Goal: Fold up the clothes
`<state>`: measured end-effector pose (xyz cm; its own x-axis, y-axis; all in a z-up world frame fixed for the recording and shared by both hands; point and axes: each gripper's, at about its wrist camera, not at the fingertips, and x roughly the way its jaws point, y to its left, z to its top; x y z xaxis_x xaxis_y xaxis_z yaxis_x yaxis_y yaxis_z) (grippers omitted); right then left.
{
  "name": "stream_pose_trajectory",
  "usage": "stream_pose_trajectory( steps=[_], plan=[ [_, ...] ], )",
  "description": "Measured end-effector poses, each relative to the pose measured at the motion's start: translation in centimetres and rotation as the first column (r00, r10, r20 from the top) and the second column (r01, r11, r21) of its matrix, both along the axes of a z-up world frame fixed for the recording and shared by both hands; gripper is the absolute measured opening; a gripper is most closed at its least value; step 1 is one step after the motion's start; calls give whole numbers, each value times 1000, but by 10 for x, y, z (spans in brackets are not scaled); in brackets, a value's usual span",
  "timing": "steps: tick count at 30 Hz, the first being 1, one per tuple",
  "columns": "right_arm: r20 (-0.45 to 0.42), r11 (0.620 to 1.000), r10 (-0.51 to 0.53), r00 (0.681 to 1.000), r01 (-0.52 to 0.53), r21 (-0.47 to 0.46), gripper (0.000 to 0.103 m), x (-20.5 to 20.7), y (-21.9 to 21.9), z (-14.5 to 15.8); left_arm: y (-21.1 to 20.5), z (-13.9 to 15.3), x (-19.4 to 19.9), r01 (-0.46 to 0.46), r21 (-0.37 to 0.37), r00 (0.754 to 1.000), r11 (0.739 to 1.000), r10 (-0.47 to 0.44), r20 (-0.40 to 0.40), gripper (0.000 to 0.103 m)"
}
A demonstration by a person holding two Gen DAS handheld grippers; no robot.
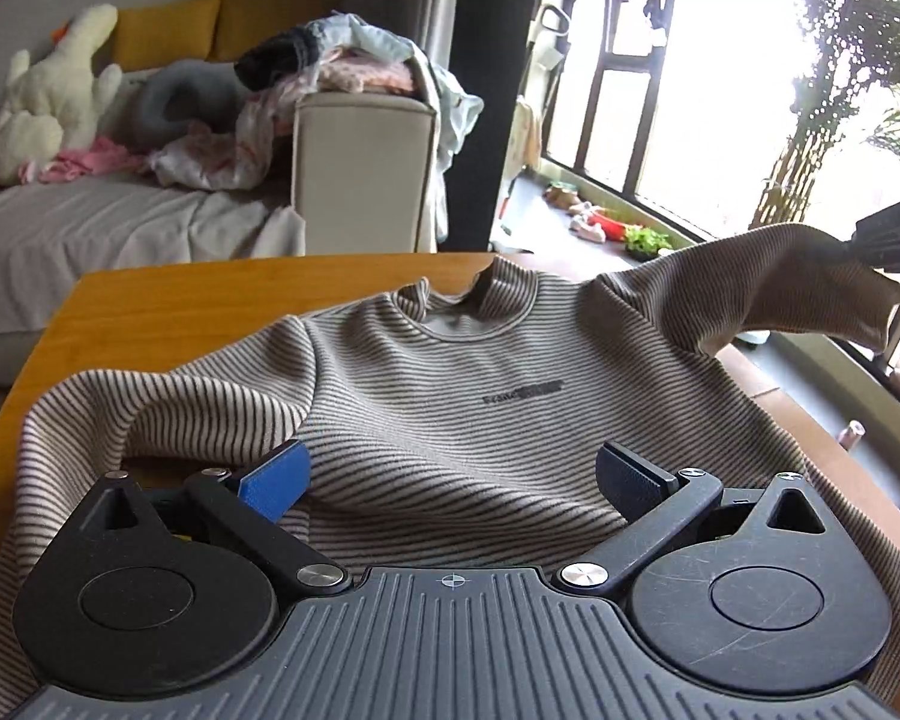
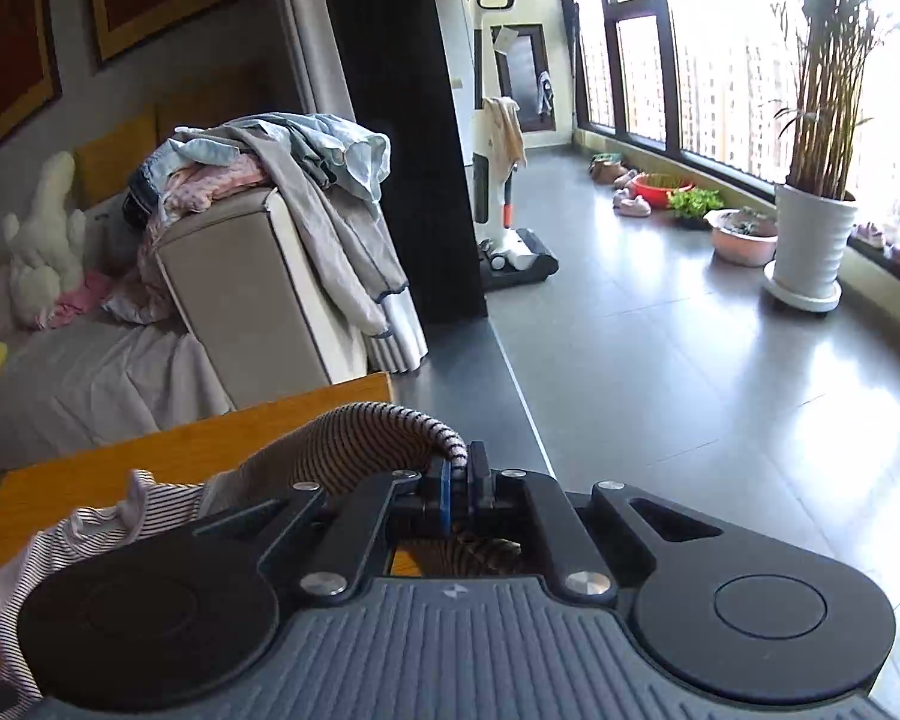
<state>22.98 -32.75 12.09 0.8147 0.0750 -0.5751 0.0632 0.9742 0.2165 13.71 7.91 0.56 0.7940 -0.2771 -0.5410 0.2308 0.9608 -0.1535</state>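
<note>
The left wrist view is showing the whole striped sweater (image 1: 450, 384) lying chest-up on the wooden table (image 1: 168, 312), which the right wrist view is not. The left gripper (image 1: 450, 480) is hovering wide open over the sweater's lower part, gripping nothing. The right gripper (image 2: 461, 480) is pinching one sleeve (image 2: 360, 444) tight, lifting it off the table. Beyond the table, a sofa (image 1: 90, 222) is carrying piled clothes (image 1: 354, 60).
</note>
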Motion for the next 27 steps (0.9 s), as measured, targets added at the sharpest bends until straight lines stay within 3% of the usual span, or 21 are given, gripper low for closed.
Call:
stream_pose_trajectory(
  steps=[3, 6, 9, 13, 15, 17, 20, 23, 25, 27],
  plan=[
    [10, 991, 85, 996, -85, 107, 5, -3, 20, 15, 0, -1, -3, 14, -34, 1000, 999, -15, -11, 103],
    [26, 953, 209, 977, -210, 220, 5, 6, 63, 29, -4, -3, -9, 31, -46, 999, 998, -32, -16, 103],
    [22, 912, 310, 950, -304, 274, 5, 25, 115, 33, -9, -5, -18, 45, -51, 999, 998, -46, -26, 103],
    [0, 887, 396, 918, -382, 260, 12, 40, 171, 29, -11, -4, -30, 74, -37, 997, 997, -75, -31, 103],
    [27, 875, 424, 905, -417, 247, 27, 38, 185, 32, -9, -5, -33, 72, -35, 997, 997, -74, -31, 103],
    [62, 874, 429, 901, -431, 223, 35, 33, 186, 36, -6, -6, -34, 66, -38, 997, 997, -67, -32, 103],
    [106, 894, 431, 896, -440, 83, 42, 18, 179, 37, -3, -10, -29, 54, -54, 997, 997, -57, -44, 103],
    [113, 855, 510, 853, -489, -172, 62, -3, 180, 22, -4, -19, -24, 54, -70, 996, 996, -59, -68, 103],
    [53, 763, 578, 814, -516, -390, 64, -20, 190, 0, -6, -24, -22, 61, -66, 995, 996, -66, -80, 103],
    [-33, 643, 601, 798, -507, -574, 64, -32, 201, -32, -6, -25, -21, 60, -67, 994, 996, -65, -85, 103]
  ],
)
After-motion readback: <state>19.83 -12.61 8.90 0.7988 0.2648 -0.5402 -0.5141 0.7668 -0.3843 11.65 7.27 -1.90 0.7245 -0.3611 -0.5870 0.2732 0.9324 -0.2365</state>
